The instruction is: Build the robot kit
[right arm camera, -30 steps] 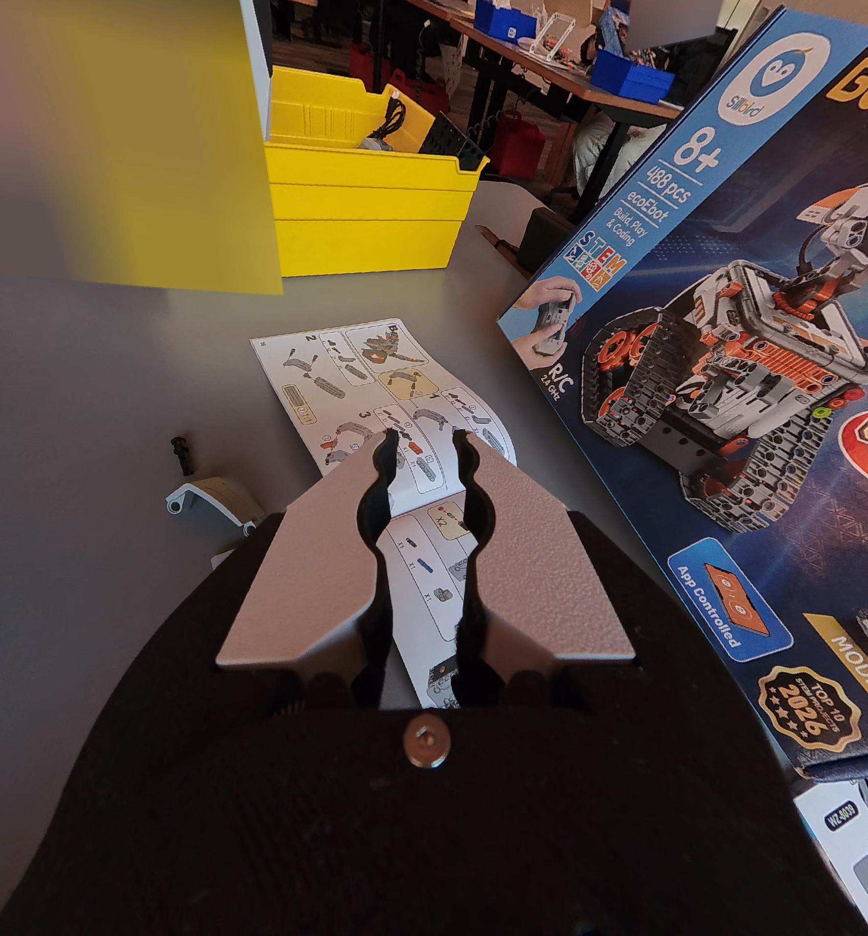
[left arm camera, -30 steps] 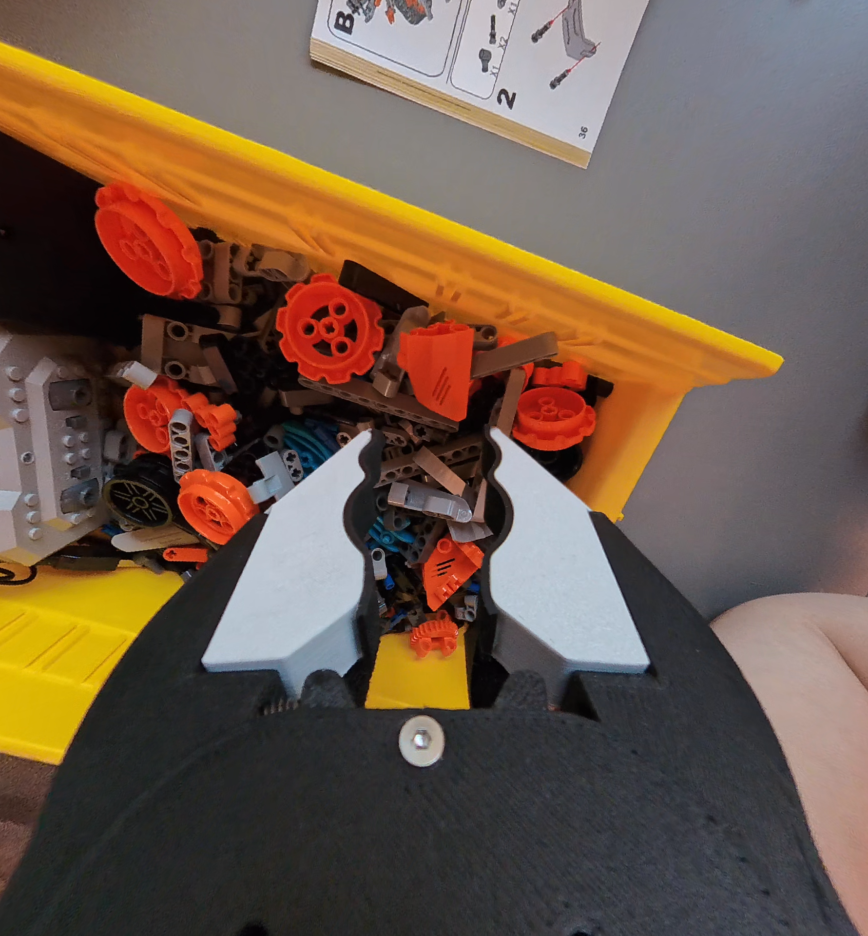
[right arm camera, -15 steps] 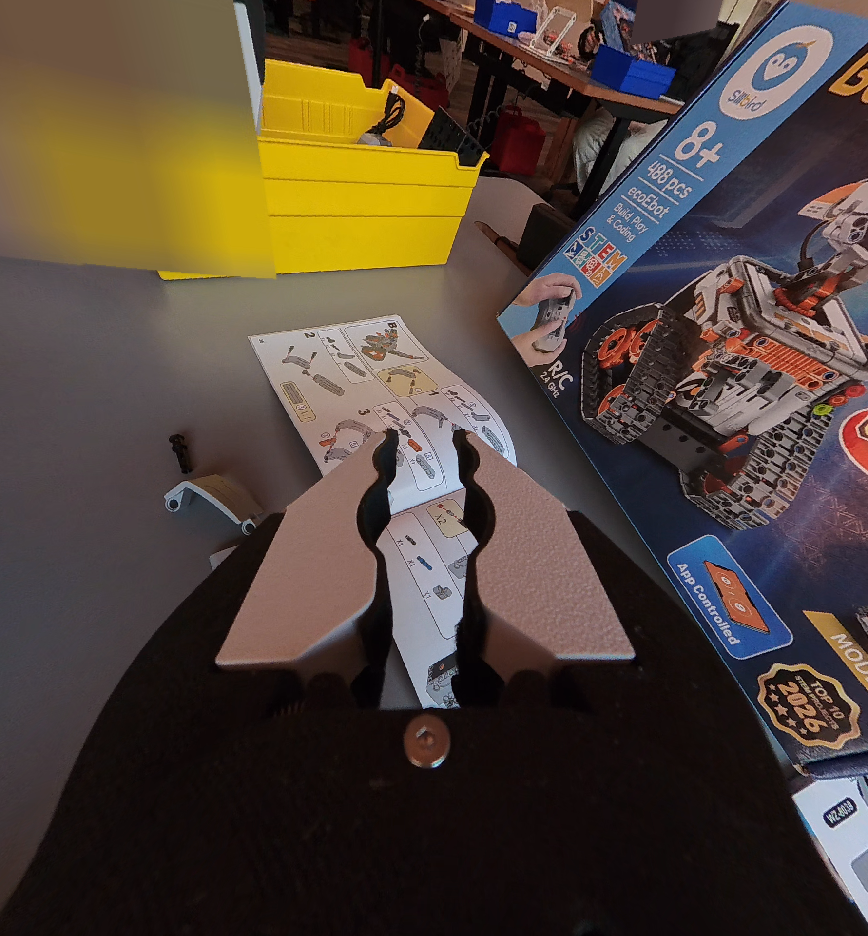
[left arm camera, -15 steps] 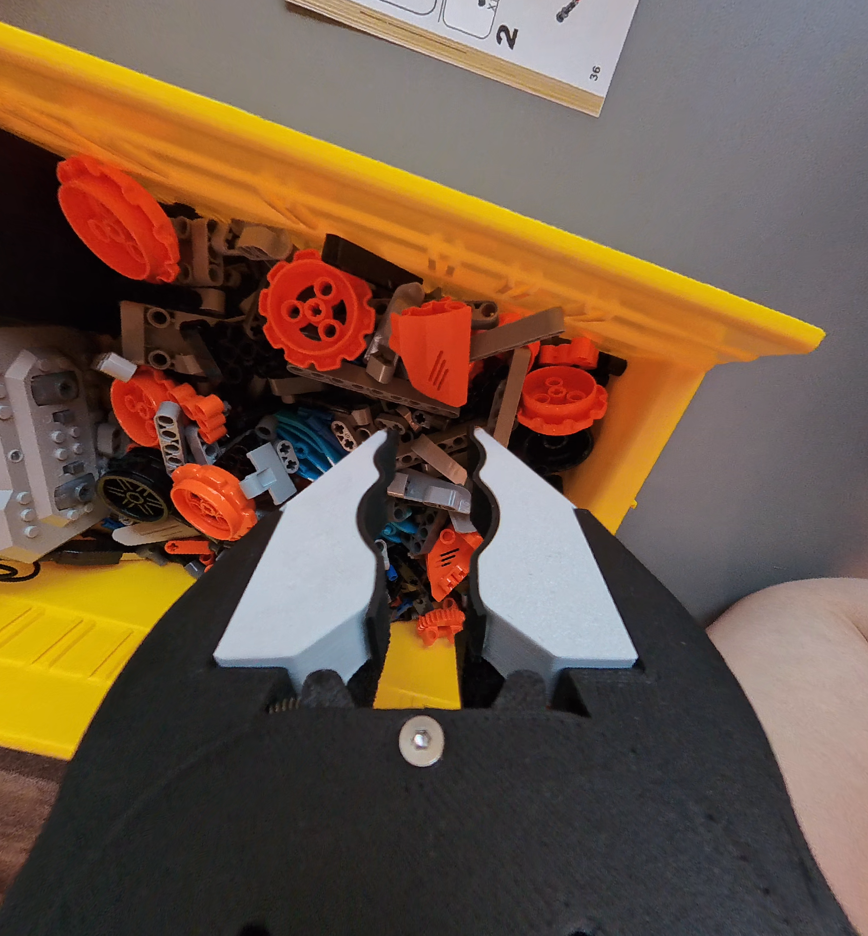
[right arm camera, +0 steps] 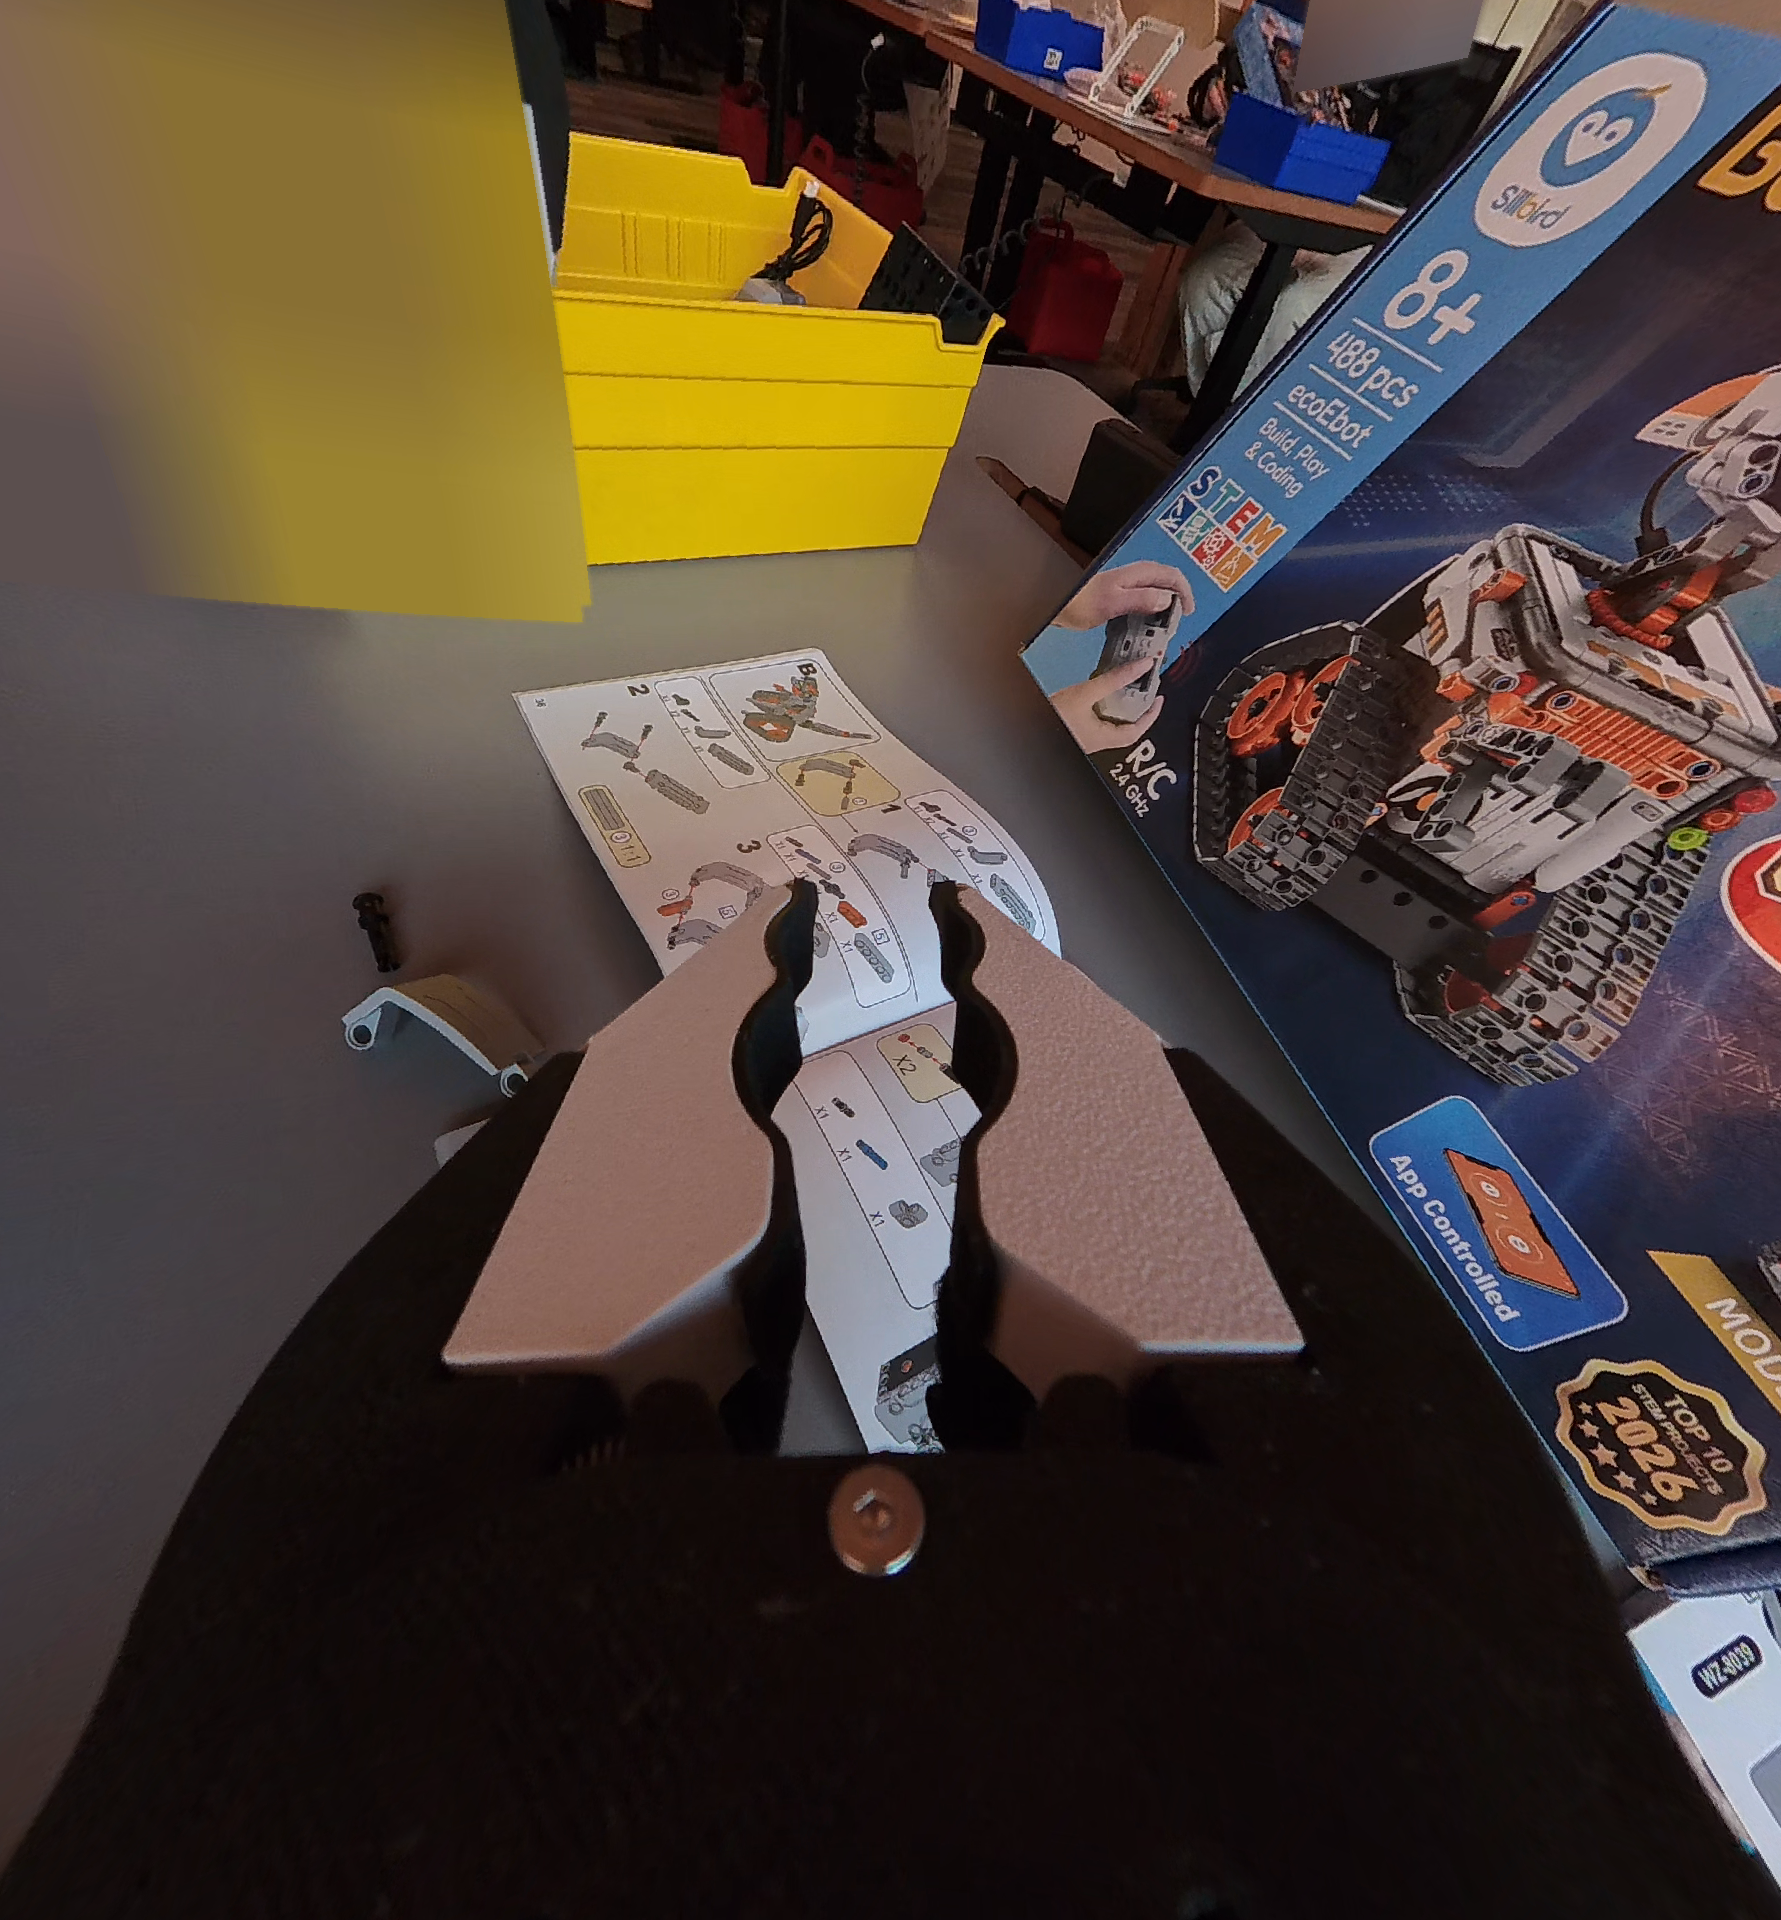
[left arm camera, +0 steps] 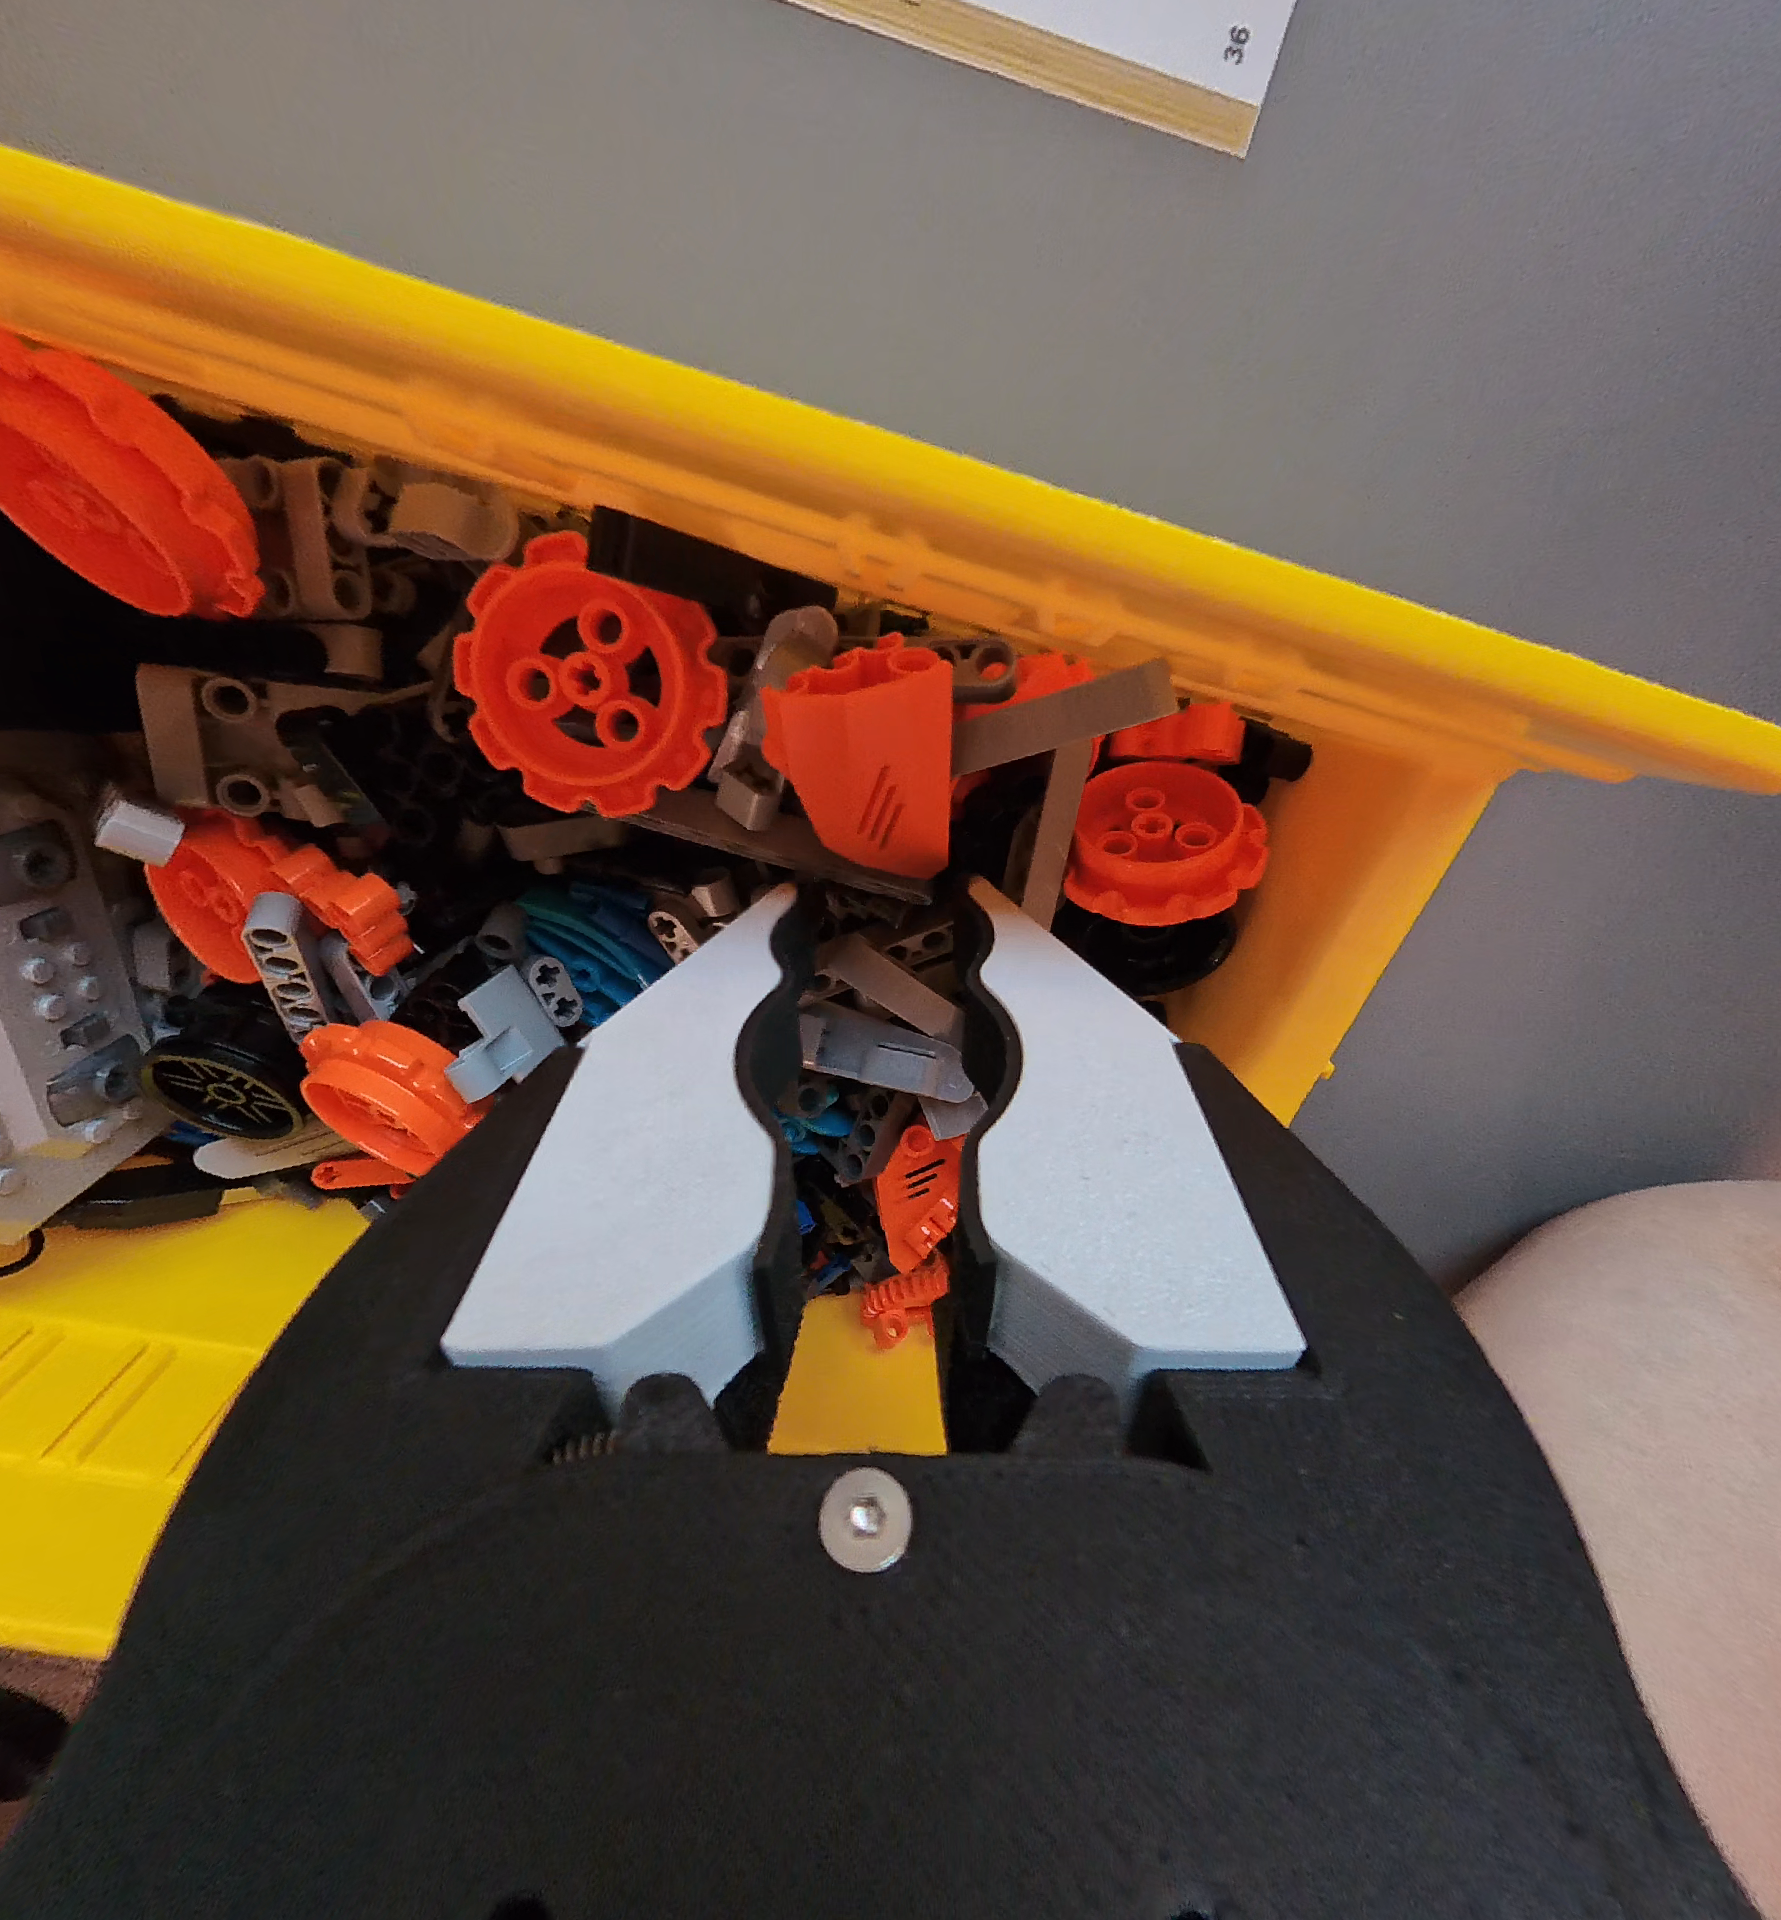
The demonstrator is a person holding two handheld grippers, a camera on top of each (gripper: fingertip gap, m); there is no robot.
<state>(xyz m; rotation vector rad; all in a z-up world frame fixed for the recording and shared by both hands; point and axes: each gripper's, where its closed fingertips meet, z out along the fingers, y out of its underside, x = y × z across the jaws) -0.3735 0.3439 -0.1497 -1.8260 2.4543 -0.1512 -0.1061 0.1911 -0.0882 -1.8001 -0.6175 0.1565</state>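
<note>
Two grippers: both part-open, holding nothing.
Left gripper (left arm camera: 881, 904): poised over loose grey and orange plastic building pieces (left arm camera: 881, 1049) in yellow plastic bin (left arm camera: 969, 540); single out one piece.
Right gripper (right arm camera: 870, 904): hovers above white paper instruction sheet (right arm camera: 761, 769) on grey counter (right arm camera: 190, 831).

Left gripper (left arm camera: 881, 899), jaws parted and empty, hangs over the grey and orange parts (left arm camera: 870, 1049) heaped in the yellow bin (left arm camera: 969, 540); right gripper (right arm camera: 870, 894), parted too, hovers above the open booklet (right arm camera: 761, 790).

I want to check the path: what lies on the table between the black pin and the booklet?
Nothing: bare grey table separates the pin and booklet, right wrist view.
</note>
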